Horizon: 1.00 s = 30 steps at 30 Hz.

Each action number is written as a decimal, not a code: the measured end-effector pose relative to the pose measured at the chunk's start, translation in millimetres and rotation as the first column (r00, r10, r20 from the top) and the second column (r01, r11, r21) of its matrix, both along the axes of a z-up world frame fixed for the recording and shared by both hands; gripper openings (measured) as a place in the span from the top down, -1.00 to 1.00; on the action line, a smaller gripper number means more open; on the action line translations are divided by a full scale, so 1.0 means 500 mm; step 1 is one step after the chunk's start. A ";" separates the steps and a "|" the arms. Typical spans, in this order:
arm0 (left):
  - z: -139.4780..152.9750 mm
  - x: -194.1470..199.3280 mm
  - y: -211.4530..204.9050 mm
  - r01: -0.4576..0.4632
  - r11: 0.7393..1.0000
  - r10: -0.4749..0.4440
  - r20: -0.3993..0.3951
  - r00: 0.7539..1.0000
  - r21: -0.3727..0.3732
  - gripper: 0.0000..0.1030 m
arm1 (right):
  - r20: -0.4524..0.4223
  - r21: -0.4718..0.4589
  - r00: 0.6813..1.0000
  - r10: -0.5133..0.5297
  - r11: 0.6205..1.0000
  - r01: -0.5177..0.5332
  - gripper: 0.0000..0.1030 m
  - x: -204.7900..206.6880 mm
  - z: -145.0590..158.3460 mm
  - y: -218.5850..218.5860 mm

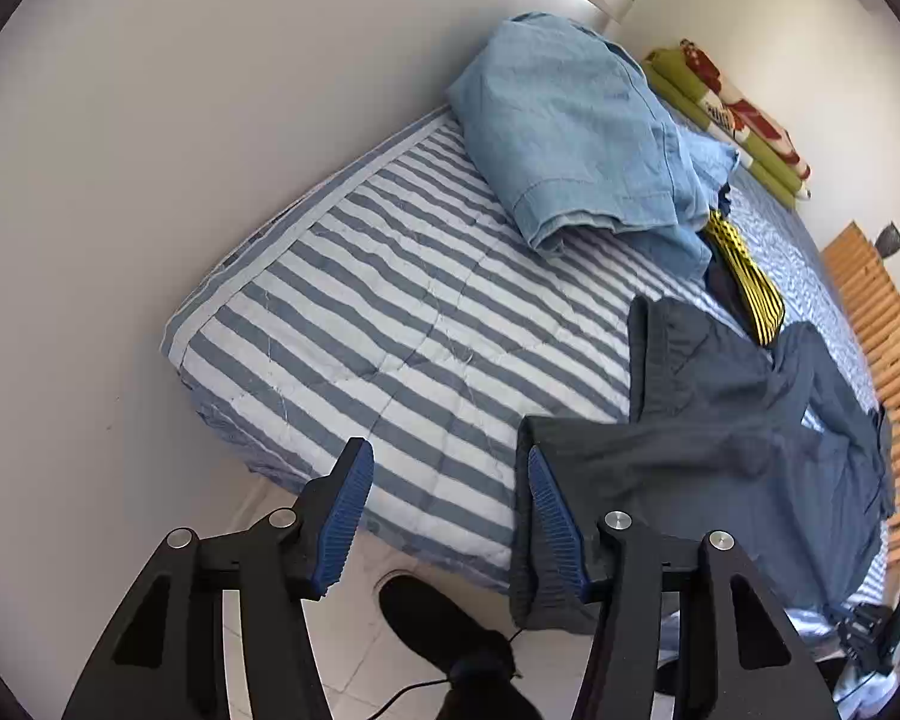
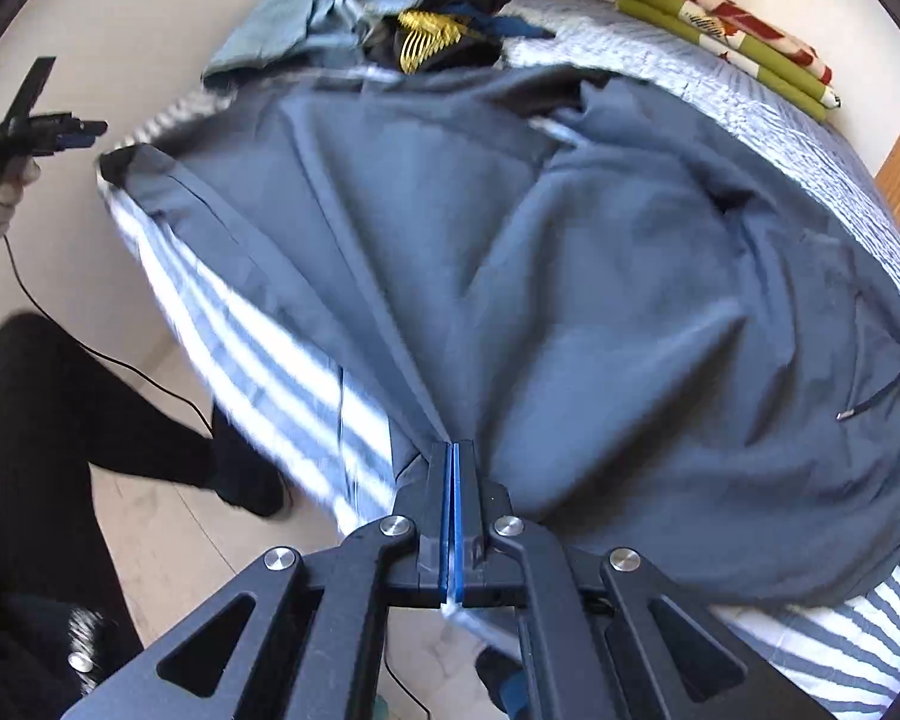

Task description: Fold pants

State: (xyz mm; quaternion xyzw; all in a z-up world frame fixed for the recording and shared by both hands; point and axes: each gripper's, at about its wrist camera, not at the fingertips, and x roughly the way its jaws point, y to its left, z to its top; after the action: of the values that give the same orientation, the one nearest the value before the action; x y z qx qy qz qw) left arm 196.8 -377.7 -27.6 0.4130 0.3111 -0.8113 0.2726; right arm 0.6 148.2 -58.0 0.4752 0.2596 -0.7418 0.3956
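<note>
Dark grey-blue pants (image 2: 570, 240) lie spread across the striped bedcover (image 2: 258, 360), rumpled, with a drawstring at the right. My right gripper (image 2: 453, 447) is shut on a pinch of pants fabric at the near bed edge, and creases fan out from it. In the left wrist view the pants (image 1: 750, 420) lie to the right, one leg cuff hanging over the bed edge behind my right finger. My left gripper (image 1: 447, 450) is open above the bedcover (image 1: 360, 300), with nothing between its fingers. The right wrist view shows the left gripper (image 2: 90, 127) at far left, off the bed.
At the far end of the bed lies a heap of light blue clothes (image 1: 570, 138) with a yellow-and-black striped piece (image 1: 744, 276). A folded green and red blanket (image 1: 732, 114) rests by the wall. Wooden slats (image 1: 882, 330) run along the right. A person's dark leg and shoe (image 1: 438, 618) stand on the tiled floor.
</note>
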 end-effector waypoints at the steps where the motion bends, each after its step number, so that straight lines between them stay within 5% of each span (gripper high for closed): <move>1: 0.006 -0.013 -0.005 0.004 1.000 -0.004 -0.017 1.000 0.002 -0.10 | 0.007 0.004 1.000 -0.001 1.000 0.001 0.99 0.000 -0.001 0.003; 6: 0.016 -0.164 0.023 0.121 0.992 -0.121 -0.033 0.992 0.019 -0.14 | 0.062 -0.039 0.998 0.011 0.999 -0.009 0.93 -0.012 0.040 0.005; 14: -0.112 -0.408 0.042 0.149 0.985 -0.157 0.089 0.984 0.093 -0.29 | 0.074 -0.168 0.995 -0.065 0.983 0.076 0.63 -0.055 0.106 0.028; 15: -0.123 -0.420 0.047 0.146 0.985 -0.156 0.111 0.982 0.088 -0.18 | 0.074 -0.177 0.994 -0.084 0.980 0.096 0.63 -0.063 0.108 0.032; 17: -0.117 -0.445 0.074 0.191 0.981 -0.186 0.167 0.968 -0.018 0.60 | 0.087 -0.191 0.988 -0.128 0.971 0.143 0.63 -0.087 0.105 0.045; 18: -0.106 -0.451 0.079 0.194 0.980 -0.185 0.169 0.968 -0.036 0.61 | 0.100 -0.196 0.984 -0.146 0.967 0.163 0.63 -0.099 0.102 0.051; 20: -0.060 -0.450 0.076 0.165 0.983 -0.154 0.132 0.979 -0.076 0.88 | 0.117 -0.195 0.977 -0.176 0.961 0.197 0.63 -0.123 0.093 0.063; 26: 0.200 -0.396 0.035 0.078 0.969 -0.097 -0.072 0.993 -0.234 0.88 | 0.141 -0.205 0.968 -0.208 0.950 0.234 0.63 -0.175 0.082 0.073; 30: 0.322 -0.384 0.035 0.081 0.943 -0.119 -0.101 0.988 -0.322 0.88 | 0.128 -0.221 0.970 -0.208 0.947 0.232 0.63 -0.196 0.083 0.062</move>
State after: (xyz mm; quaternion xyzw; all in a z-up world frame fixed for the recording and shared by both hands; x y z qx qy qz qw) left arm 4.9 -360.0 133.4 0.3301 0.1714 -0.8866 0.2748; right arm -97.4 179.0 -16.7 0.4888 0.0951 -0.7813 0.3763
